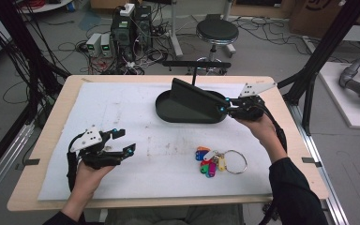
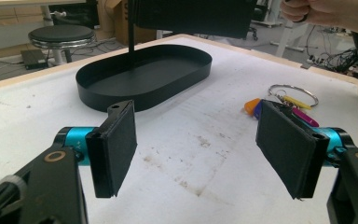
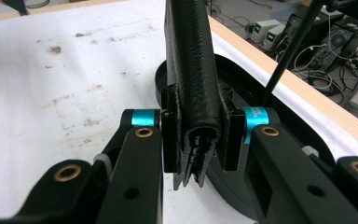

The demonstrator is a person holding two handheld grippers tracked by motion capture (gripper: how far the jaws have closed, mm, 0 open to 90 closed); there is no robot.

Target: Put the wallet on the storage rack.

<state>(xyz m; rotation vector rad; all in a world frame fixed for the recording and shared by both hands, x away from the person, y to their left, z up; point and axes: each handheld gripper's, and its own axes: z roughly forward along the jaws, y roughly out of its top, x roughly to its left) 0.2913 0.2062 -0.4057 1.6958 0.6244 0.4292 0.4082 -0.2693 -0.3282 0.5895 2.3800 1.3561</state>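
Observation:
A black folded leather wallet (image 1: 191,97) hangs tilted over the black oval tray (image 1: 168,115), and my right gripper (image 1: 223,107) is shut on its right end. In the right gripper view the pads (image 3: 169,135) squeeze the wallet's (image 3: 189,60) folded edge, with the tray (image 3: 157,85) below. My left gripper (image 1: 124,141) stands open above the white mat at the front left, nothing between its jaws. Past its pads (image 2: 116,147) lie the tray (image 2: 144,100) and a bunch of coloured keys (image 2: 284,105) on a metal ring.
The keys (image 1: 210,162) on their ring (image 1: 235,161) lie on the white mat (image 1: 122,108), front right of the tray. A thin black post with a crossbar (image 1: 195,65) rises at the tray's back. Beyond the table stand a stool (image 1: 217,32) and cabled electronics (image 1: 122,33).

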